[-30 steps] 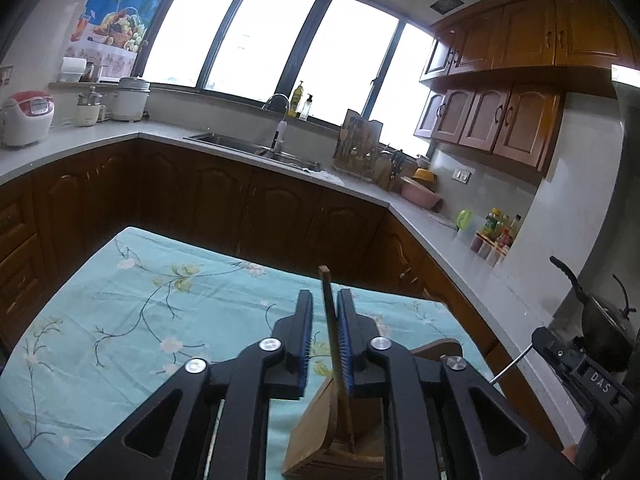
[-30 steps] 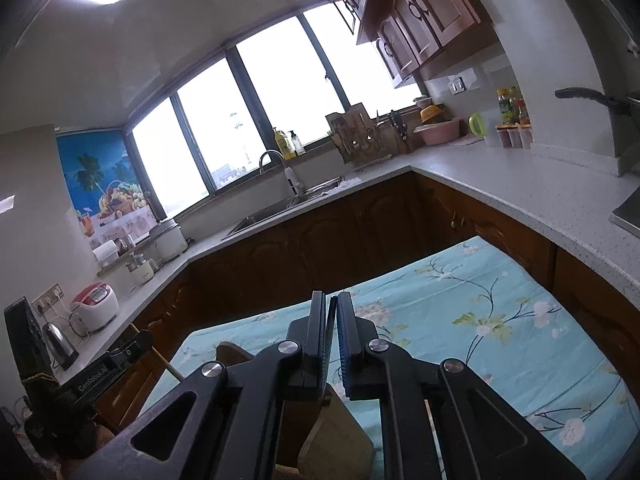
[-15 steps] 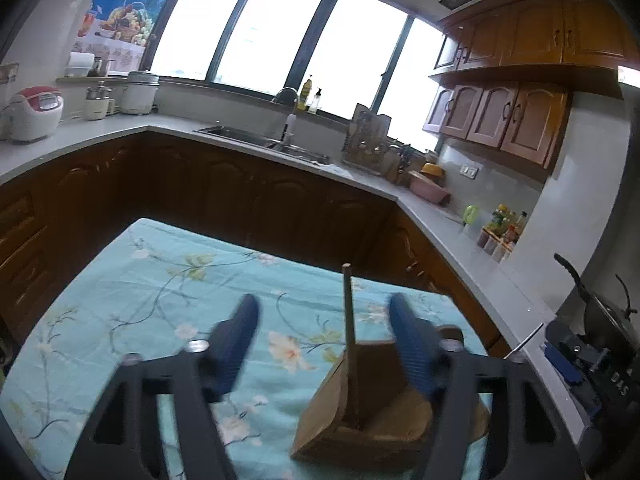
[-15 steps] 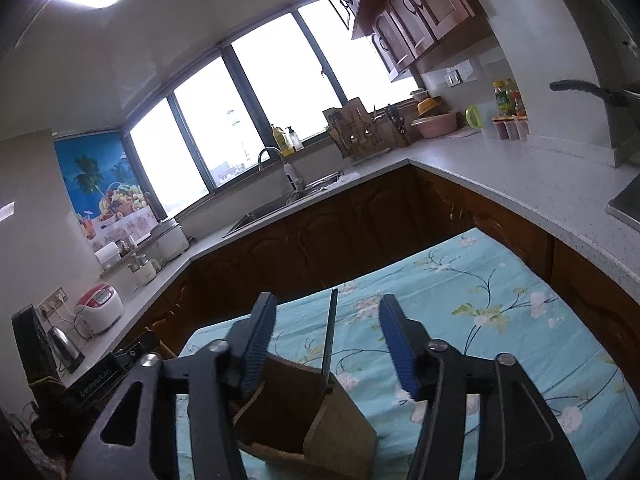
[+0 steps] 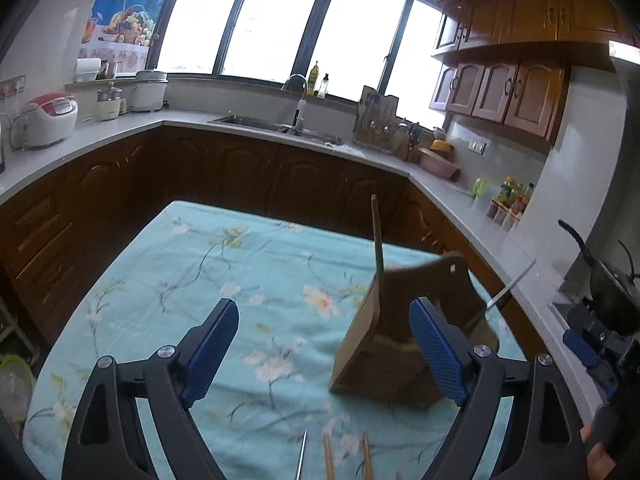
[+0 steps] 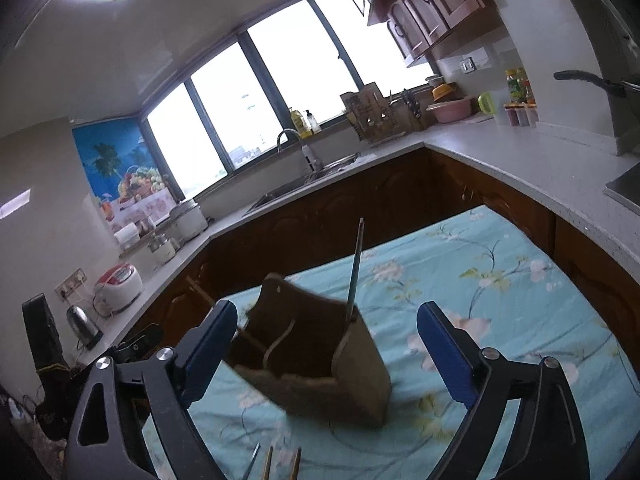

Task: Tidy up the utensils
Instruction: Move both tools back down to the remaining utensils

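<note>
Both claws had let go and drawn back: left claw (image 5: 322,354) and right claw (image 6: 326,354) were opening, nothing between them. Ahead stood the brown wooden utensil holder (image 5: 394,344) on the floral-clothed surface (image 5: 240,280), one upright stick (image 5: 376,236) inside—loose chopstick tips (image 5: 346,458) lay nearest, cut off by the frame.

Tablecloth (image 5: 248,264): pale turquoise, printed with white and peach blossoms on thin dark branches. Utensil holder (image 5: 384,344): tan-brown wood. Gripper pads (image 5: 212,344): blue, cross-hatched, on black frames. Cabinets (image 5: 240,176): dark brown. Countertop (image 6: 520,160): speckled off-white. Rice cooker (image 5: 48,120): white with red top. Basin (image 6: 450,111): pink.
</note>
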A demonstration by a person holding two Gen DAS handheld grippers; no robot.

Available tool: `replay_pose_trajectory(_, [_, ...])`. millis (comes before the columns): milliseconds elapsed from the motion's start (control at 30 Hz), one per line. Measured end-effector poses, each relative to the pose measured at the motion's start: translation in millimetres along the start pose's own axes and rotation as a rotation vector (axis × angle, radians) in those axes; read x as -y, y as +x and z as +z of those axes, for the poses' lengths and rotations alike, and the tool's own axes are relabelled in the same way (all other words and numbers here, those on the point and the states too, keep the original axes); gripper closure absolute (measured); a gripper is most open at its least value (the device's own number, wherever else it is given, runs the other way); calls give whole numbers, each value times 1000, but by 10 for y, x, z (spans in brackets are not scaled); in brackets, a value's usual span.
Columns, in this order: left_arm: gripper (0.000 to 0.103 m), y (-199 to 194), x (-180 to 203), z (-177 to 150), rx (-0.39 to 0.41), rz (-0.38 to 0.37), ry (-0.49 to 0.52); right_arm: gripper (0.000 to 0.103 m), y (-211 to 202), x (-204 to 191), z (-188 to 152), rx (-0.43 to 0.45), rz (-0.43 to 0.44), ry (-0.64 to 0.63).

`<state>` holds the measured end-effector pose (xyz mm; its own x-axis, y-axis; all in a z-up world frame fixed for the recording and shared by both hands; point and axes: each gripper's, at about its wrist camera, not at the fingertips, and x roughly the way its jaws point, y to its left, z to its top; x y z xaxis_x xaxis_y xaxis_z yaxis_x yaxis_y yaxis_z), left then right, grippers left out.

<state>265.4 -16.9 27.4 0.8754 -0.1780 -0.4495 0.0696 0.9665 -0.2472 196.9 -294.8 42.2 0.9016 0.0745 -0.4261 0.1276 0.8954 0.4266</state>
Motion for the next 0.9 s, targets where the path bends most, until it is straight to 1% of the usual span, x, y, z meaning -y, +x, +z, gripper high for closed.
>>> replay_pose_trajectory(233, [15, -377, -60, -114, -20, 9, -3, 10, -211, -17, -133, -21, 1, -1])
replay_pose_trajectory(433, [15, -621, -126, -195, -30, 18, 4, 10, -356, -51, -289, -46, 2, -9])
replay_pose_trajectory(667, [15, -810, -207, -376, -91, 32, 2, 10, -530, -12, -559, -92, -19, -12])
replay_pose_trajectory(900, [15, -929, -303, -553, -151, 56, 8, 10, -593, 10, -849, -154, -43, -22])
